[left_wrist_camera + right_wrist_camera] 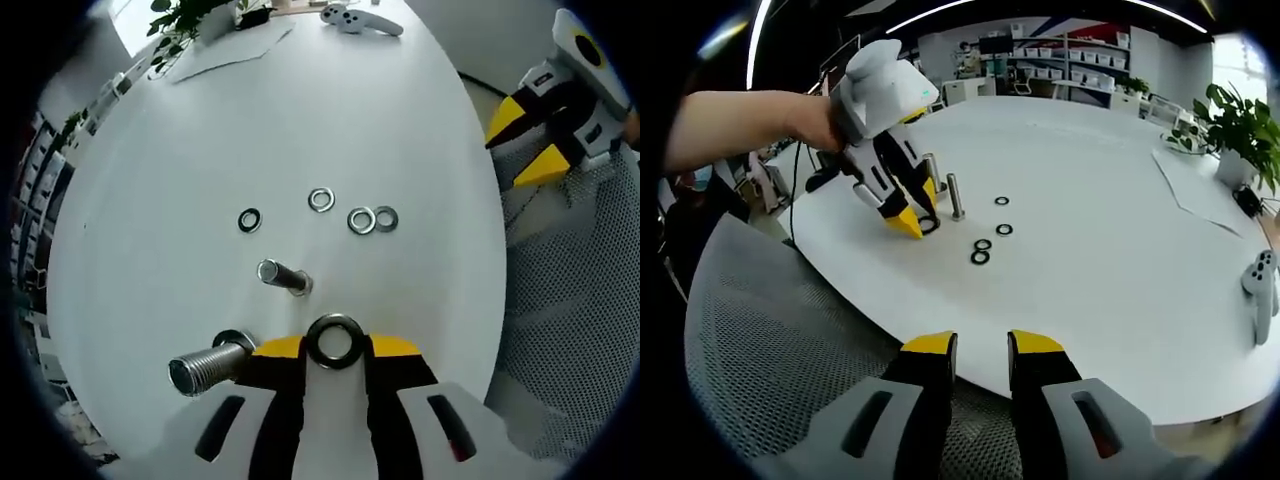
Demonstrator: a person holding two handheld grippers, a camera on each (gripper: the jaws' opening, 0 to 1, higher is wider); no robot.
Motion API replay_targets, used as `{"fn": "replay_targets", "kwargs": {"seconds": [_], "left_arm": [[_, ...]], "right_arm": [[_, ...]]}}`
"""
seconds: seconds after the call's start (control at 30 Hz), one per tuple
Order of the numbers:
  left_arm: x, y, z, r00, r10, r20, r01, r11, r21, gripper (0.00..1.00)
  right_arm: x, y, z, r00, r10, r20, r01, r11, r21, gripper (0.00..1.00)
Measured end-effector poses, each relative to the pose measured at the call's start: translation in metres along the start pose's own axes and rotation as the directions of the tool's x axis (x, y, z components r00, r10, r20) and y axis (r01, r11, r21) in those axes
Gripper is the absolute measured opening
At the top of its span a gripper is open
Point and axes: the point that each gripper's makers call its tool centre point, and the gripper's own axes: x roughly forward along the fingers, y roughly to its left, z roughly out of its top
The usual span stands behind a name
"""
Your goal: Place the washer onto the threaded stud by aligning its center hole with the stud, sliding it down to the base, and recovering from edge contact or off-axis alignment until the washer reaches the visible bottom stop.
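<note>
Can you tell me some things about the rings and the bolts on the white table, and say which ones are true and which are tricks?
1. The left tool holds a ring. True.
2. Four more rings lie loose on the white table. True: one, another, and two touching.
3. The right tool holds a ring too. False: it is open and empty, over a mesh chair.
4. The held ring already sits on a bolt. False: the big bolt stands beside it, and the thin bolt is bare.
5. A plant stands on the table. True.
</note>
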Motion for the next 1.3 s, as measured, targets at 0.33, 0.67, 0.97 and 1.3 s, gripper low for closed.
{"fn": "replay_targets", "kwargs": {"seconds": [0.33, 0.67, 0.97, 1.3], "left_arm": [[-0.007, -0.003, -0.023, 1.0, 0.009, -0.02, -0.009, 1.0, 0.005, 0.2], [-0.008, -0.005, -0.033, 0.997, 0.002, -0.082, 0.0, 1.0, 0.022, 0.21], [-0.006, -0.006, -0.032, 0.979, -0.011, -0.206, 0.017, 1.0, 0.025, 0.21], [-0.009, -0.006, -0.035, 0.988, 0.027, -0.152, -0.03, 0.999, -0.016, 0.21]], "right_arm": [[0.0, -0.001, 0.001, 1.0, -0.006, 0.005, 0.006, 1.0, 0.005, 0.23], [0.0, -0.002, 0.0, 1.0, -0.01, 0.002, 0.01, 1.0, 0.008, 0.23], [0.001, 0.0, -0.004, 1.0, 0.003, -0.022, -0.003, 1.0, -0.003, 0.23], [0.001, 0.002, -0.003, 1.0, 0.009, -0.017, -0.01, 1.0, -0.008, 0.23]]}}
